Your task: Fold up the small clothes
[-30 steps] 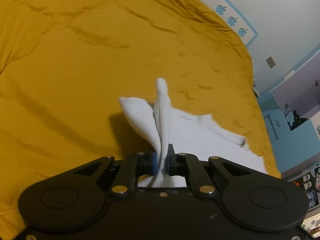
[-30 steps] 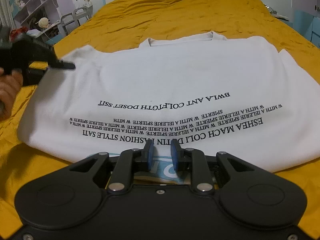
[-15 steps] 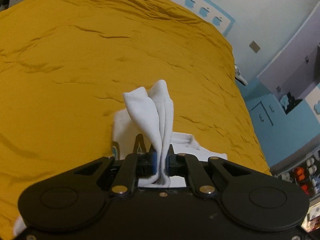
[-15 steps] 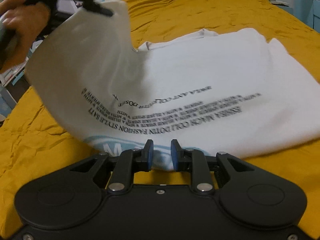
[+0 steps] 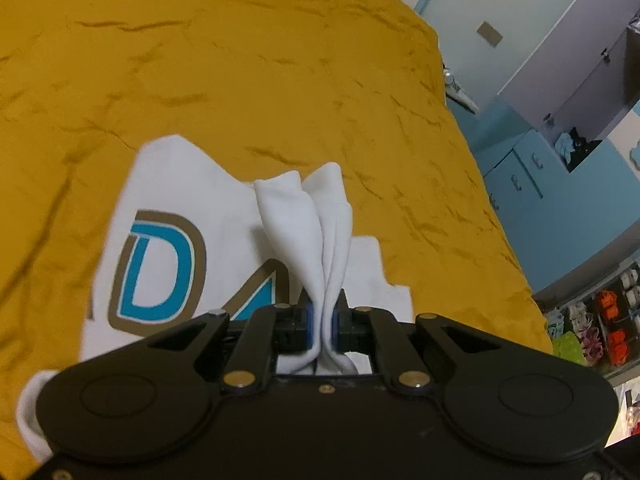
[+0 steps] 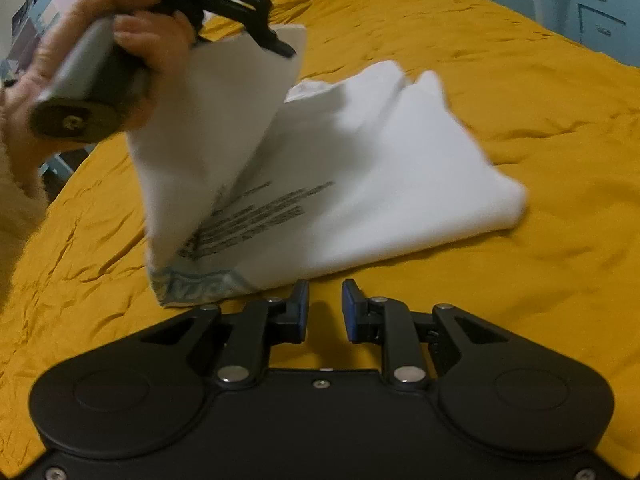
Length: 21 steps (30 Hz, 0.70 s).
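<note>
A white T-shirt (image 6: 360,168) with black lettering lies on the mustard-yellow bedcover (image 6: 520,80), partly folded over itself. My left gripper (image 5: 324,316) is shut on a bunched edge of the shirt, and white cloth sticks up between its fingers. Below it the shirt's underside (image 5: 168,184) shows a blue and brown letter print. In the right wrist view the left gripper (image 6: 280,46), in a person's hand (image 6: 120,40), holds the shirt's left side raised above the rest. My right gripper (image 6: 325,308) stands open just in front of the shirt's near hem, with only bedcover between its fingers.
The bedcover (image 5: 240,60) stretches wide beyond the shirt on every side. Blue cabinets (image 5: 520,176) and a shelf of small colourful items (image 5: 600,320) stand past the bed's right edge. A fluffy cream sleeve (image 6: 16,216) is at the left.
The left gripper has lifted the shirt's left side off the bed and swung it over toward the right. The right gripper has slid off the hem, which now lies ahead of it.
</note>
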### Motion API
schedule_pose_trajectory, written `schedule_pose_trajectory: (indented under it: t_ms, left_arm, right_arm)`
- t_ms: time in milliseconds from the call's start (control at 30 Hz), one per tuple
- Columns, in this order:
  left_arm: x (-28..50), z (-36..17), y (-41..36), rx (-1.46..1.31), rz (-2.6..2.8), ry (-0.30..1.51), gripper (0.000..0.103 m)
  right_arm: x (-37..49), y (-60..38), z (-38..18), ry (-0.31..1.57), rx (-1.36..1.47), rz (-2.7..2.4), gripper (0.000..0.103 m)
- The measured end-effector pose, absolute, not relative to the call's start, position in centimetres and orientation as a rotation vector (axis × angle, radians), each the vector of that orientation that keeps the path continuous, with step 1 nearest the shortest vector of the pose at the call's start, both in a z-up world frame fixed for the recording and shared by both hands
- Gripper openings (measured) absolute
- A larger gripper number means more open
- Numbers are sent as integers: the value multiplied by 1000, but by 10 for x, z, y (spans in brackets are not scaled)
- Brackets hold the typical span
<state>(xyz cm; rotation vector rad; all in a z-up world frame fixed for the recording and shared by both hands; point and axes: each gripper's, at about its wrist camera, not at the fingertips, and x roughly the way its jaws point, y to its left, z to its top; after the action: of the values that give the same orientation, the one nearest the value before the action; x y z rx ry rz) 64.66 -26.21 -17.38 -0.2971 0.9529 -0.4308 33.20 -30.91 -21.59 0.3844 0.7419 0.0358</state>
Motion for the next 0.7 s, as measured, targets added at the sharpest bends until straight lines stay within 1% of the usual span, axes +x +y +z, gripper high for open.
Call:
schedule_pose_trajectory:
  t_ms: [333, 433, 467, 500, 533, 600, 667, 700]
  left_arm:
    - [646, -202, -319, -257, -447, 1011, 5]
    - [655, -211, -326, -247, -471, 1068, 13]
    - [657, -209, -323, -253, -493, 1072, 20]
    - [657, -204, -318, -261, -522, 1064, 24]
    - [657, -198, -313, -265, -550, 1050, 26]
    - [655, -180, -297, -285, -623, 1021, 48]
    - [649, -159, -279, -273, -667, 967, 49]
    - [645, -148, -270, -250, -675, 937, 49]
  right_arm:
    - [316, -338, -215, 720, 423, -4, 20]
    - [313, -343, -216, 719, 430, -19, 20]
    - [313, -344, -214, 714, 430, -22, 20]
    - [313, -344, -212, 708, 428, -24, 20]
    - [314, -345, -209, 699, 426, -24, 20]
    - [313, -344, -200, 669, 429, -13, 20]
    - [319, -341, -192, 645, 441, 6, 20]
    - [322, -339, -186, 634, 444, 14, 23]
